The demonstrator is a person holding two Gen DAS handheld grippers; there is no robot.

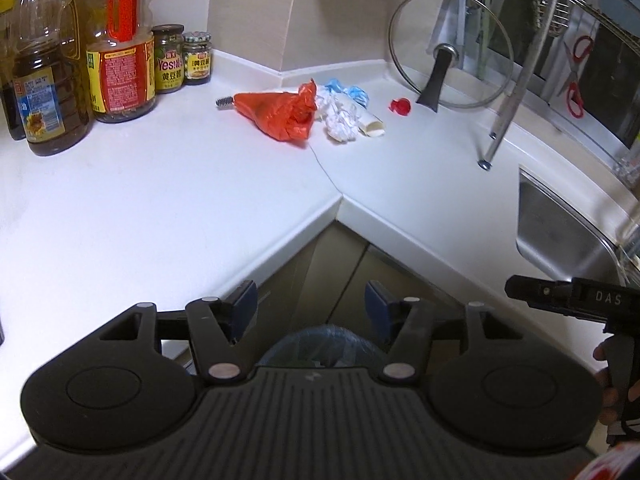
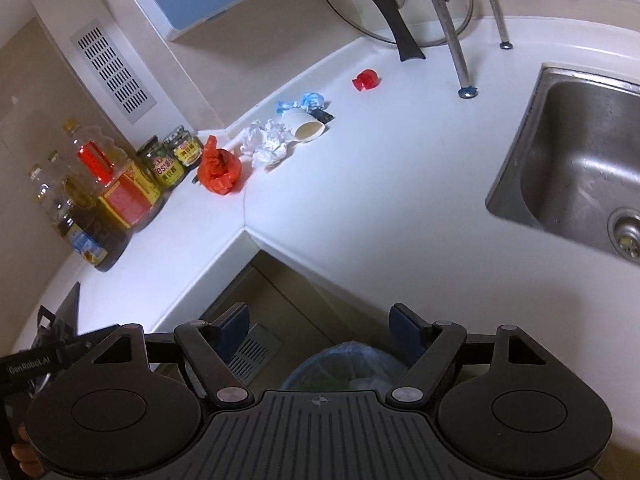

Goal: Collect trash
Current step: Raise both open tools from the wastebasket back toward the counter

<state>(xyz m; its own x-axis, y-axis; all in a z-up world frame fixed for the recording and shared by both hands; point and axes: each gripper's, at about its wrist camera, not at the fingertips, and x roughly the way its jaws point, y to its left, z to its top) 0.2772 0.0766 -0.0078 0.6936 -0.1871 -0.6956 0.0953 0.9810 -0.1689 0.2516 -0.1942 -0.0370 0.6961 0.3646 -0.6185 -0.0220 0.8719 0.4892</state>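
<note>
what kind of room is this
Most likely a home kitchen: a white corner countertop with a steel sink set in it, cooking oil bottles against the wall, and a glass pot lid.

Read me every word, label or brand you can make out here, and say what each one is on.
"DAS": right gripper's black body, seen from the left wrist.
"GenRobot.AI": left gripper's body, seen from the right wrist.
"YES!": green-lidded jar.
Oil bottle labels, second jar: Chinese print, too small to read.
</note>
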